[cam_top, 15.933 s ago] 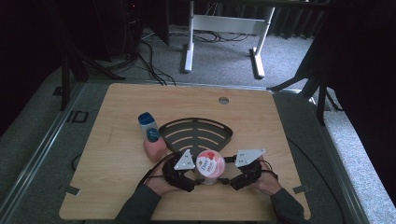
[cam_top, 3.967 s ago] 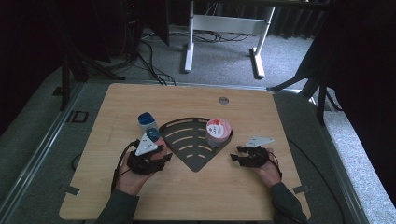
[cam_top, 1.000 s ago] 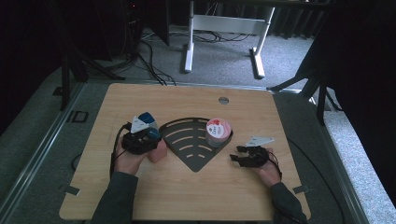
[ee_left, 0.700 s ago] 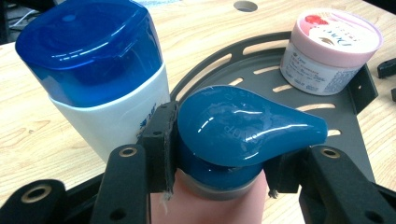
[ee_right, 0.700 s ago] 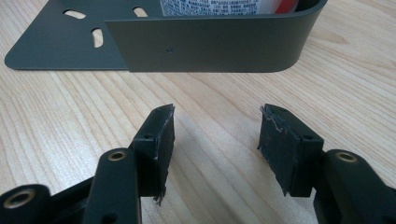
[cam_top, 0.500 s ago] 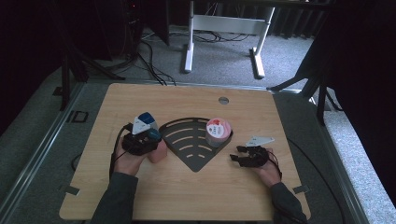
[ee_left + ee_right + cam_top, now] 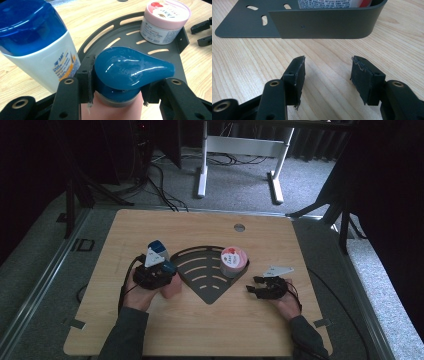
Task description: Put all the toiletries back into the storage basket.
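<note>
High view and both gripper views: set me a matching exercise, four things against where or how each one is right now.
Things:
1. pink bottle
2. jar
3. white bottle
4. right gripper

States:
A. stands on the dark shelf, near its curved wall
B. open over bare wood, nothing between the jaws
C. blue-capped, stands on the table beside the shelf, untouched
D. clamped at its teal cap by the left gripper

Pairs: 1-D, 2-A, 3-C, 4-B
</note>
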`<state>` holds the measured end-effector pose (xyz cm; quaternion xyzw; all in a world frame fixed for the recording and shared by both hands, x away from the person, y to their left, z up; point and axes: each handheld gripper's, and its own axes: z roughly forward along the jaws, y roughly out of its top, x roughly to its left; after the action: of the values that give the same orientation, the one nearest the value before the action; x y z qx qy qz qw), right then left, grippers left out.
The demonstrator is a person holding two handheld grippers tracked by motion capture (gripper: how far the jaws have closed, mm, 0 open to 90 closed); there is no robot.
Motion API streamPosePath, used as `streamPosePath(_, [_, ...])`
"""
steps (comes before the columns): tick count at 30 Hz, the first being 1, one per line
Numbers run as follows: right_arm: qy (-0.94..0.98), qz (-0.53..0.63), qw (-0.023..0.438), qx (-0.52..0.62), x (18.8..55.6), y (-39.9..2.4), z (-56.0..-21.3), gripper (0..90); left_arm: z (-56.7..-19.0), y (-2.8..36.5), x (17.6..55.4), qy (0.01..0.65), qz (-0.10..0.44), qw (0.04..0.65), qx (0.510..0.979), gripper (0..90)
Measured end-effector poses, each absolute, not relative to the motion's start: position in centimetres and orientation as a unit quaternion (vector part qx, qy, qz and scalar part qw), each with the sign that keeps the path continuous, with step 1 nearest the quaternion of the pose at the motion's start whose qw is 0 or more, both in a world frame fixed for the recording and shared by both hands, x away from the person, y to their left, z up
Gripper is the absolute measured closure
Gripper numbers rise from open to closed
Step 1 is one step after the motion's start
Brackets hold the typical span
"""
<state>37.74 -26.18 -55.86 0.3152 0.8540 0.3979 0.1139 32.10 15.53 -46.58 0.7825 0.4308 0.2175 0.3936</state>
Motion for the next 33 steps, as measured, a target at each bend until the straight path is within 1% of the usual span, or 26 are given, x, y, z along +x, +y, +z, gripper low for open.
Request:
streamPosePath(8, [0.854, 0.398, 0.113, 0.315, 37.7, -26.2, -55.9, 44.5, -46.5, 15.0, 31.8, 0.420, 0.208, 0.397, 0.789, 53.0])
streamPosePath(21, [0.854, 0.398, 0.113, 0.315, 37.7, -26.2, -55.9, 44.2, -45.7, 14.0, 31.1, 0.405, 0.207, 0.406, 0.793, 53.0])
streamPosePath(33, [0.854, 0.398, 0.113, 0.315, 37.7, -26.2, -55.9, 44.2, -45.2, 12.7, 30.5, 0.383, 0.188, 0.406, 0.808, 53.0])
